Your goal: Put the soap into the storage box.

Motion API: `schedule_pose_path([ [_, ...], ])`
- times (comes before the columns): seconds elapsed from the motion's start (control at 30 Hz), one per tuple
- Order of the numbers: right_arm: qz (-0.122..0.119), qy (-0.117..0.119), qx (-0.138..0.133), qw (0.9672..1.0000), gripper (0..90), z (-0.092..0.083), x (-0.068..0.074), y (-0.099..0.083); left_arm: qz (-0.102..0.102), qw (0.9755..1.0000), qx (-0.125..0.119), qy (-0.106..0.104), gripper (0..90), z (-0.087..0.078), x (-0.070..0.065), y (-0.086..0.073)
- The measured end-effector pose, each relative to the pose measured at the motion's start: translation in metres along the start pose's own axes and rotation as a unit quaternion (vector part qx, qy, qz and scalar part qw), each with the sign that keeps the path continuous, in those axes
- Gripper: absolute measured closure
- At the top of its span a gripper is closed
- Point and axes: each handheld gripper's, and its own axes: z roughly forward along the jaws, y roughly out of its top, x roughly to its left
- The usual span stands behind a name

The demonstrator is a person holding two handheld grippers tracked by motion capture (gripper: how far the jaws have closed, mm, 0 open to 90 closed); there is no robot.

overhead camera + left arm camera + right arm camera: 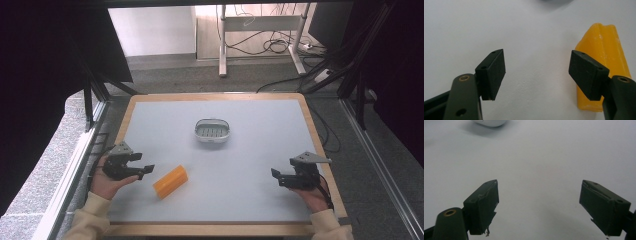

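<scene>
An orange-yellow bar of soap (170, 181) lies on the grey table top near the front left. In the left gripper view the soap (602, 52) sits just beyond the right jaw. My left gripper (145, 170) is open a little to the left of the soap, its jaws wide apart (537, 72) with bare table between them. A white oval soap dish (212, 130) with a ribbed insert stands in the middle of the table. My right gripper (276, 176) is open near the front right, jaws spread (539, 205) over bare table.
The table (260, 150) has a wooden rim (320, 145). A pale edge of the dish (490, 122) shows at the top of the right gripper view. Beyond the table are a dark floor, cables and a desk frame (260, 30).
</scene>
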Motion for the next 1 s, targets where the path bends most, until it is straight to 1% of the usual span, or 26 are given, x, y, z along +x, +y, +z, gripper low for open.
schedule_pose_path([
  [0.13, 0.002, -0.002, 0.001, 1.0, 16.3, 0.0, 0.001, -0.001, 0.001, 1.0, -0.002, 0.0, 29.4, -0.002, -0.001, 0.0],
  [0.2, 0.005, 0.002, -0.004, 1.0, 16.5, 0.0, 0.002, -0.001, 0.003, 1.0, -0.006, 0.004, 31.6, -0.005, -0.002, 0.001],
  [0.23, 0.002, 0.006, -0.008, 1.0, 16.9, -0.001, 0.003, -0.001, 0.003, 1.0, -0.007, 0.005, 31.6, -0.006, -0.002, 0.001],
  [0.47, -0.003, 0.009, -0.007, 0.9999, 16.8, 0.0, 0.004, -0.001, 0.013, 0.9999, 0.0, -0.001, 31.7, -0.01, -0.005, 0.005],
  [0.67, -0.004, 0.006, -0.002, 1.0, 16.8, 0.001, 0.004, -0.002, 0.015, 0.9999, 0.0, -0.006, 31.6, -0.013, -0.007, 0.006],
  [0.77, -0.005, 0.008, -0.002, 1.0, 16.8, 0.0, 0.005, -0.001, 0.022, 0.9997, 0.007, 0.003, 32.0, -0.014, -0.008, 0.007],
  [1.0, -0.009, 0.007, 0.0, 0.9999, 16.9, 0.001, 0.005, -0.002, 0.023, 0.9997, 0.006, -0.004, 32.5, -0.017, -0.01, 0.009],
])
